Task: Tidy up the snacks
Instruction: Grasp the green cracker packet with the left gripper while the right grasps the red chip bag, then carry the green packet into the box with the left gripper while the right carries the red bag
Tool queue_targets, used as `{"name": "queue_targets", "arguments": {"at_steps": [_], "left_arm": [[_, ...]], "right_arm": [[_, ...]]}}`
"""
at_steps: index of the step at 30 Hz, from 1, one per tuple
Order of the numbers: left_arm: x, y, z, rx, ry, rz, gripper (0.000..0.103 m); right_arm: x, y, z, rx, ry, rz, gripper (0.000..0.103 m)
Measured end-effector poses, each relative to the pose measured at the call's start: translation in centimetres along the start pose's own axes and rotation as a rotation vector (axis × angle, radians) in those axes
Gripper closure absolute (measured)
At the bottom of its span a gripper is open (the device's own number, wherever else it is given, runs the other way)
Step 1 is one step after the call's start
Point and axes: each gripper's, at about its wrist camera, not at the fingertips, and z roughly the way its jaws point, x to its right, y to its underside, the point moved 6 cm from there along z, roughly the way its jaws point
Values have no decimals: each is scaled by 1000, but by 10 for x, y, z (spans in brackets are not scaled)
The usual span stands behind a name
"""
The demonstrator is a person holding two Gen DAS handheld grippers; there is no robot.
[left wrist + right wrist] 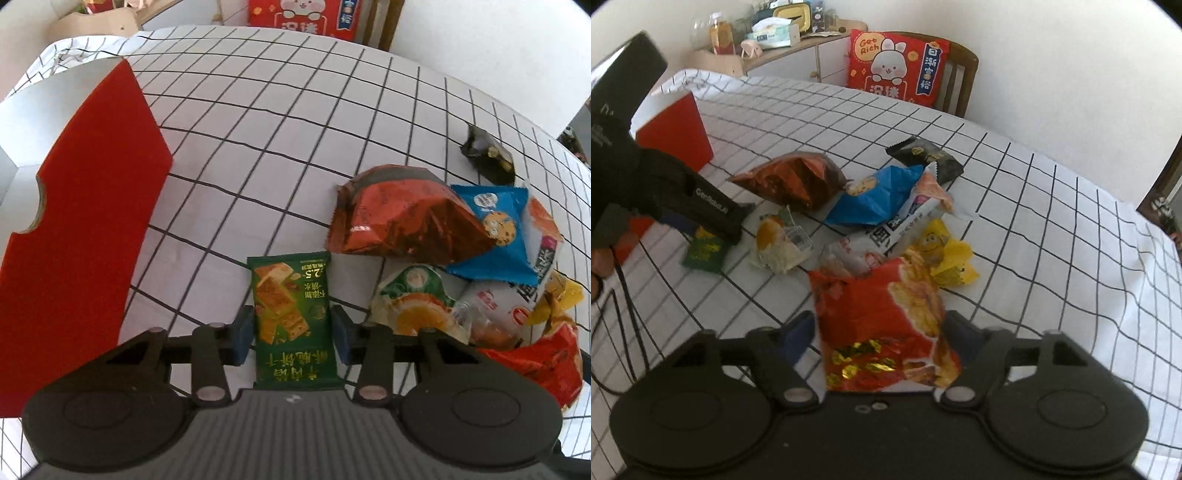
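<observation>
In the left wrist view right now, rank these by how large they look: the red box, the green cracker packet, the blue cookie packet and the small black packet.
1. red box
2. green cracker packet and blue cookie packet: too alike to rank; the green one is nearer the camera
3. small black packet

L wrist cam: steep down, close over green cracker packet [293, 321], red box [85, 206] at left. R wrist cam: shallower tilt, over red chip bag [882, 332], facing chair [960, 74]. Shared: snack pile, red box, checked tablecloth [277, 129].
</observation>
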Motion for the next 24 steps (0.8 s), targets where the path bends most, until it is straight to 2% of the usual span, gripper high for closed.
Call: {"name": "queue_targets", "arguments": {"at_steps": [6, 11, 20, 24], "left_arm": [[-8, 4, -2, -3, 28, -10, 61], [-16, 12, -9, -12, 52, -21, 61], [-31, 26, -46, 14, 114, -38, 61], [-37, 31, -68, 45, 120, -15, 61]], "right_arm": [[-5, 5, -7, 0, -3, 19, 39], [-9, 9, -17, 2, -19, 71, 39], [-23, 13, -55, 40, -35, 123, 41], [-29, 10, -71, 64, -48, 148, 41]]}}
